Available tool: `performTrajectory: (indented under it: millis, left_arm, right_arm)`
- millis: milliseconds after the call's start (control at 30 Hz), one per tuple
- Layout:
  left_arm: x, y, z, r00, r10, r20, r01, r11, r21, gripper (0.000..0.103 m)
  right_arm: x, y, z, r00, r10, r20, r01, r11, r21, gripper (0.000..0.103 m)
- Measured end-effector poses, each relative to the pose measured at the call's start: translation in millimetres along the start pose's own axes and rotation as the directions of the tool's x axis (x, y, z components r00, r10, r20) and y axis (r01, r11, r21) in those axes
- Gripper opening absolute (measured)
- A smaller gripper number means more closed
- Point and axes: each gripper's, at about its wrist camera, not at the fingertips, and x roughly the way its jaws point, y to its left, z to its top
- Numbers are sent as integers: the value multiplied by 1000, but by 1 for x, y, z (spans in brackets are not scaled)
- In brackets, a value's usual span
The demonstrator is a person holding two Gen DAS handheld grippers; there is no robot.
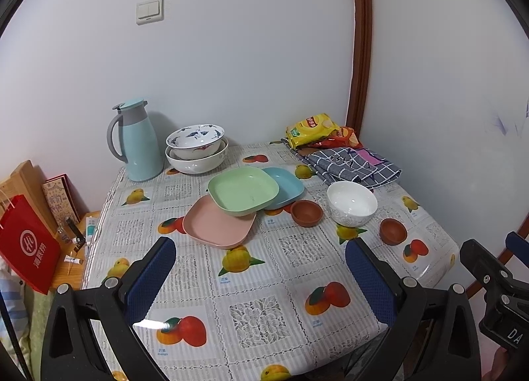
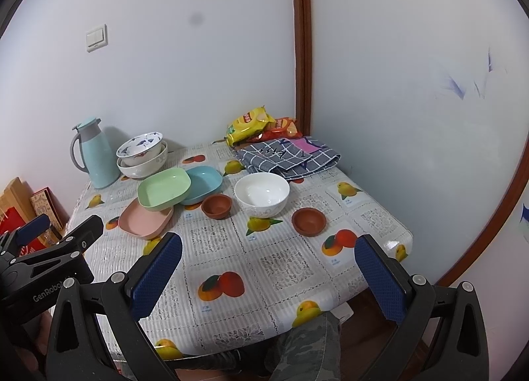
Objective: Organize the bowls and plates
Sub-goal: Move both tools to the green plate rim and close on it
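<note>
Both grippers hover wide open and empty above the near table edge, nothing yet grasped.

Left gripper [image 1: 261,262] and right gripper [image 2: 269,260] face the white bowl [image 2: 262,194]; one brown clay bowl [image 2: 309,220] sits nearer, right of it, another [image 2: 216,205] just left. Further left, the green plate [image 2: 164,187] lies tilted across the pink plate [image 2: 145,222] and blue plate [image 2: 202,182]. Likely best: pinch the green rim first, lift level, then nest.

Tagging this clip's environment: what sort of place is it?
Probably a home dining corner: a table under a fruit-print cloth set against the walls, a thermos jug beside stacked china bowls, and snack bags at the back.
</note>
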Motion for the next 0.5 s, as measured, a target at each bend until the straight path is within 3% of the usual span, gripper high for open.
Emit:
performTrajectory:
  millis: [500]
  left_arm:
    - [24, -3, 32, 1000, -26, -14, 26, 1000, 12, 103]
  right_arm:
    - [21, 0, 23, 1000, 17, -7, -16, 1000, 10, 103]
